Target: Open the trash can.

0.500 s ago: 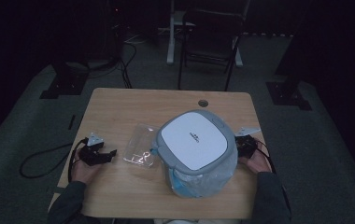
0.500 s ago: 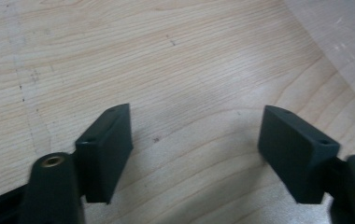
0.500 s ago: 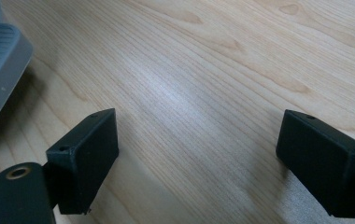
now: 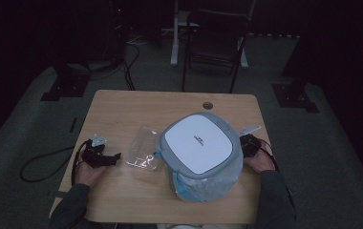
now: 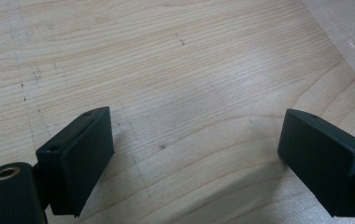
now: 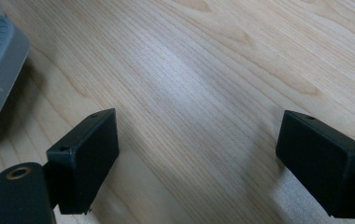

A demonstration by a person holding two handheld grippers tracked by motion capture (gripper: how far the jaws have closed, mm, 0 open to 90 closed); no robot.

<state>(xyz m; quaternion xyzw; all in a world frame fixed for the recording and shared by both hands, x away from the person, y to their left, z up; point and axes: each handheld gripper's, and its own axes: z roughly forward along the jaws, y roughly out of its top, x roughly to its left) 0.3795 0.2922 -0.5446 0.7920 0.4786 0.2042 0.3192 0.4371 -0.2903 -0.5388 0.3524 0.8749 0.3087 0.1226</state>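
Both grippers rest low on the wooden table [image 4: 122,109], jaws spread wide and holding nothing. The left gripper [image 4: 104,157] lies well left of the grey-and-white lidded bin [image 4: 201,143]; the right gripper [image 4: 247,143] sits just beside its right edge. A clear plastic bag [image 4: 144,148] lies touching the bin's left side. Beyond the table, a dark chair [image 4: 215,43] stands on grey carpet.

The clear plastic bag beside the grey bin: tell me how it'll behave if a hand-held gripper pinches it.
The clear plastic bag lies flat and wrinkled on the table, so it's probably floppy and very light. Its glossy sheen suggests it may slide on the wood rather than lift when pushed.
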